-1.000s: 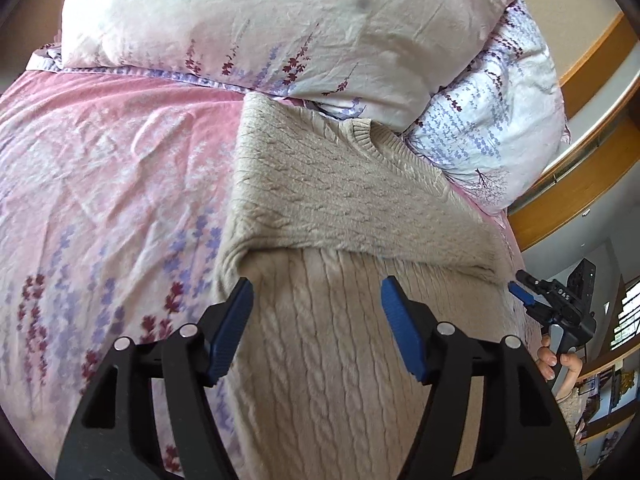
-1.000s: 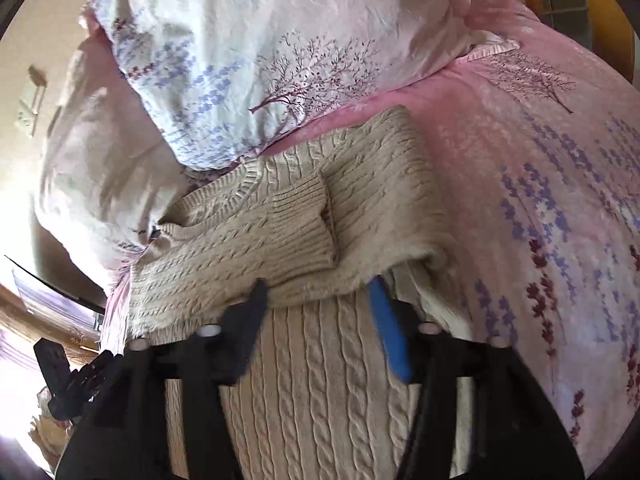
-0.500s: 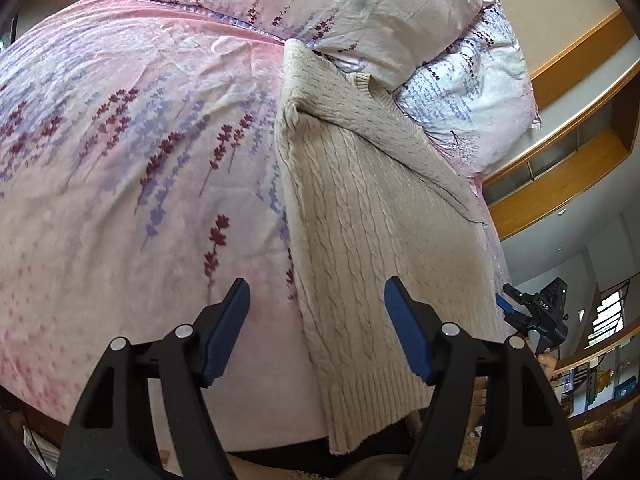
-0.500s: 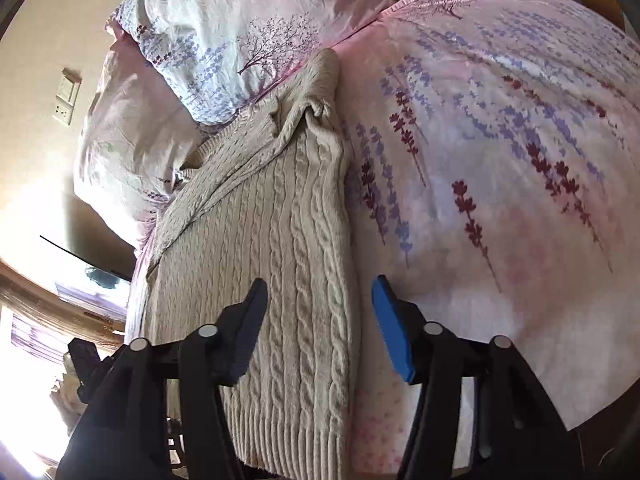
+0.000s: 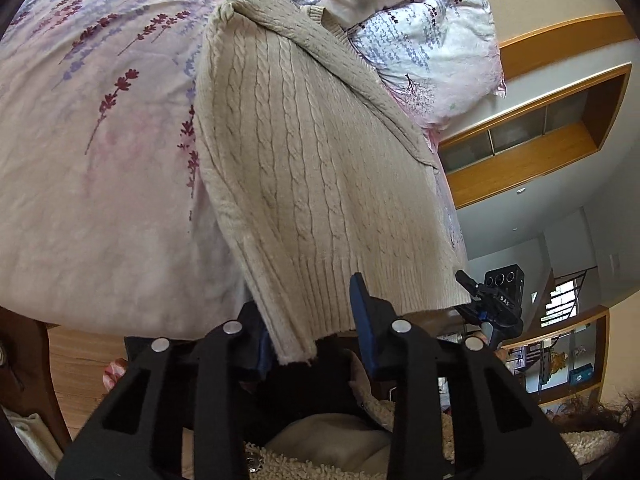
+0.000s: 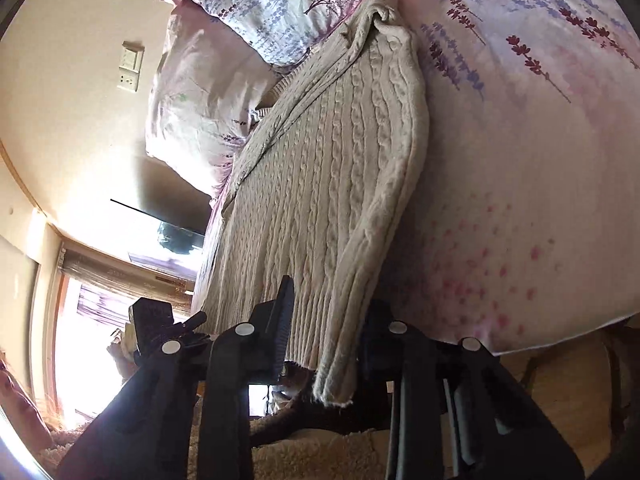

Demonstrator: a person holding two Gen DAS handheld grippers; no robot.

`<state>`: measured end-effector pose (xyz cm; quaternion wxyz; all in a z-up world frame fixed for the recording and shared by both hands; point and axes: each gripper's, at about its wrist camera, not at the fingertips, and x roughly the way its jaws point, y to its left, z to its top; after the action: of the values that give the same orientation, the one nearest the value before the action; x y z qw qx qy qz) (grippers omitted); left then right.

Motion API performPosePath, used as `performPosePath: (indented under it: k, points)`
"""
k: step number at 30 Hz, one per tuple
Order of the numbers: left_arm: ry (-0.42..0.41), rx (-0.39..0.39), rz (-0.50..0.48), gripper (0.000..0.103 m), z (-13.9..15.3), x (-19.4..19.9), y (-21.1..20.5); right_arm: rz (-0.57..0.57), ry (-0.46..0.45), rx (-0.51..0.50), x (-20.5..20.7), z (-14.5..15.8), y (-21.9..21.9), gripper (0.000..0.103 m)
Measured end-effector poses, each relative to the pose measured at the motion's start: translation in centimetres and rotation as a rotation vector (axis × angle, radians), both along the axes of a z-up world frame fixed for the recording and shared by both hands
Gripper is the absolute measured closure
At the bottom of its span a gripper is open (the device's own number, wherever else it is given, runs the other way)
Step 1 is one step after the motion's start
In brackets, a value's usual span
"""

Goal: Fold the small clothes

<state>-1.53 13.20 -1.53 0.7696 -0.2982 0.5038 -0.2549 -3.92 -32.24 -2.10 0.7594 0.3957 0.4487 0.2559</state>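
Note:
A beige cable-knit sweater (image 5: 304, 160) lies lengthwise on the pink floral bedspread (image 5: 100, 140), its sleeves folded in and its ribbed hem hanging over the bed's near edge. My left gripper (image 5: 310, 320) is open, its jaws either side of the hem's left corner. In the right wrist view the sweater (image 6: 328, 184) runs toward the pillows. My right gripper (image 6: 328, 320) is open, straddling the hem's right corner. Neither grips the knit. Each gripper shows small in the other's view: the right (image 5: 488, 300), the left (image 6: 160, 328).
Floral pillows (image 5: 420, 32) lie at the head of the bed, also in the right wrist view (image 6: 248, 12). A wooden shelf (image 5: 540, 140) is on the wall. A fuzzy cream garment (image 6: 320, 456) on the person is below the grippers. The bed edge (image 5: 120, 320) drops to a wooden floor.
Both grippers have pulled back from the folded sleeves down the sweater's length to its hem at the bed's near edge. Both stayed open, narrowing slightly around the hem corners.

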Motion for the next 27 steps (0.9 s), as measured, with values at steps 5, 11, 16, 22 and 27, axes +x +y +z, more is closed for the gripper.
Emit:
performPosePath:
  k: [5, 11, 16, 22, 27]
  points:
    - [0.013, 0.007, 0.022, 0.093, 0.0, 0.6, 0.1, -0.02, -0.04, -0.014, -0.3, 0.4, 0.1, 0.092]
    - [-0.066, 0.036, 0.07, 0.097, 1.7, 1.0, 1.1, -0.091, -0.195, -0.105, -0.7, 3.7, 0.4, 0.095]
    - [-0.174, 0.078, 0.12, 0.098, 4.7, 2.1, 2.4, -0.164, -0.326, -0.197, -0.5, 6.7, 0.2, 0.095]
    - [-0.273, 0.135, 0.164, 0.098, 7.5, 3.9, 3.1, -0.221, -0.455, -0.301, 0.3, 9.3, 0.7, 0.095]
    - [-0.335, 0.186, 0.193, 0.098, 9.6, 6.0, 3.1, -0.261, -0.519, -0.388, 1.9, 11.1, 1.2, 0.095]
